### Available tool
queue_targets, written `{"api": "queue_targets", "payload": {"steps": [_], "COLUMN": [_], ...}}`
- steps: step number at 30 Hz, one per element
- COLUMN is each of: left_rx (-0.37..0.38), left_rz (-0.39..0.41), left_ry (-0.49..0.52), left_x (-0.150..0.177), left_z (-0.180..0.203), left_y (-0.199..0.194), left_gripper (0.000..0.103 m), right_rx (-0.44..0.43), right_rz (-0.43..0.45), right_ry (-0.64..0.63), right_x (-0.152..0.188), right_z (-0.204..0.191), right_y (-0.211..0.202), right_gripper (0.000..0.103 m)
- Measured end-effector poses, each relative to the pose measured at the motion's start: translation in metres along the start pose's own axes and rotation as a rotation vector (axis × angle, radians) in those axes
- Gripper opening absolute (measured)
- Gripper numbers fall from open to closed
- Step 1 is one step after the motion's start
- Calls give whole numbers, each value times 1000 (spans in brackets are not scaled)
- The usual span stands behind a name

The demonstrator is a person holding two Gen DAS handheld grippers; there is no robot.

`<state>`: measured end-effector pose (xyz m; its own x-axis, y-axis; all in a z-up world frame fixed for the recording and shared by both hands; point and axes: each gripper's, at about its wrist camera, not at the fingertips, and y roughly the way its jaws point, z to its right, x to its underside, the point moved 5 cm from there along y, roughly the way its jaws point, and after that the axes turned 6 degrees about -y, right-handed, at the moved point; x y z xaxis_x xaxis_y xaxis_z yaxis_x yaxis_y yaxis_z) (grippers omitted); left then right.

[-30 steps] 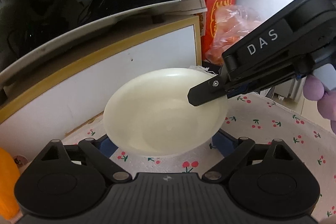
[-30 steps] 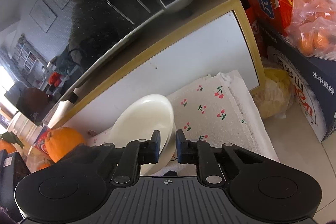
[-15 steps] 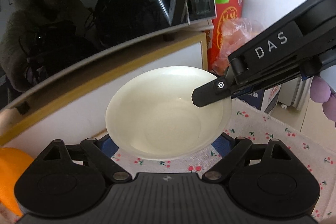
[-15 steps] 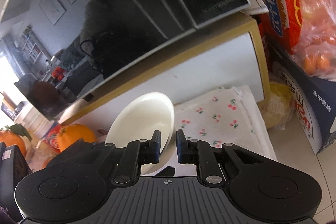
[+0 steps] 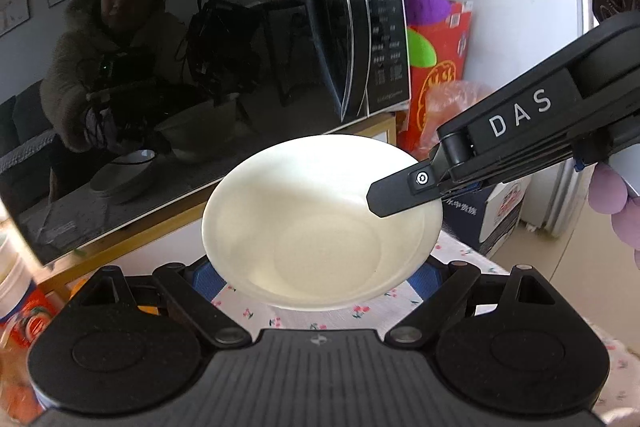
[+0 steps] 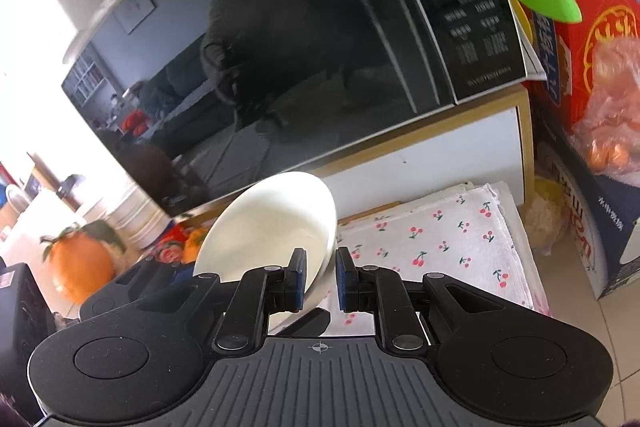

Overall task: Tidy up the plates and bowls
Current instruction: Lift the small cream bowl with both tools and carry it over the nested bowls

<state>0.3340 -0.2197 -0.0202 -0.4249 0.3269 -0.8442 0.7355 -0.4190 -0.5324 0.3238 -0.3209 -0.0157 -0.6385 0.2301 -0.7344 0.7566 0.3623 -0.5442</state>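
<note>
A white bowl (image 5: pixel 320 227) hangs in the air above the cherry-print cloth (image 5: pixel 460 255), in front of the microwave door. My left gripper (image 5: pixel 316 275) spans it from below, and its blue pads (image 5: pixel 204 277) press against the bowl's two sides. My right gripper (image 6: pixel 322 279) is shut on the near rim of the bowl (image 6: pixel 272 223). In the left wrist view one of its black fingers (image 5: pixel 400 187) lies over the bowl's right rim. A gloved hand (image 5: pixel 612 195) holds that gripper.
A black microwave (image 6: pixel 320 47) stands on a white cabinet with a wood edge (image 6: pixel 440 155) just behind the bowl. To the right are a red box (image 6: pixel 592 7) and a bag of oranges (image 6: pixel 616 115). An orange ornament (image 6: pixel 78 263) sits at the left.
Both grippers have risen together with the bowl between them. The cloth has dropped lower in view and the microwave door now fills the background.
</note>
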Motion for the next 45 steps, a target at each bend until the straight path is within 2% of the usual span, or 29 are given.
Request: {"api": "queue_targets", "payload": {"steps": [10, 23, 37, 45], "left_rx": [18, 44, 111, 115], "left_rz": [-3, 6, -30, -25], "left_ry": [-6, -39, -115, -85], "left_x": [4, 15, 50, 65], "left_z": [11, 25, 37, 46], "left_y": [-40, -98, -150, -159], "left_gripper": [88, 87, 87, 87], "right_rx": [22, 26, 32, 69], "right_rz": [-20, -36, -83, -120], "right_ry": [-44, -90, -47, -36], "right_x": [11, 42, 91, 120], "right_z": [-38, -77, -91, -90], "right_y": [-42, -98, -129, -134], "right_gripper": [15, 15, 15, 15]}}
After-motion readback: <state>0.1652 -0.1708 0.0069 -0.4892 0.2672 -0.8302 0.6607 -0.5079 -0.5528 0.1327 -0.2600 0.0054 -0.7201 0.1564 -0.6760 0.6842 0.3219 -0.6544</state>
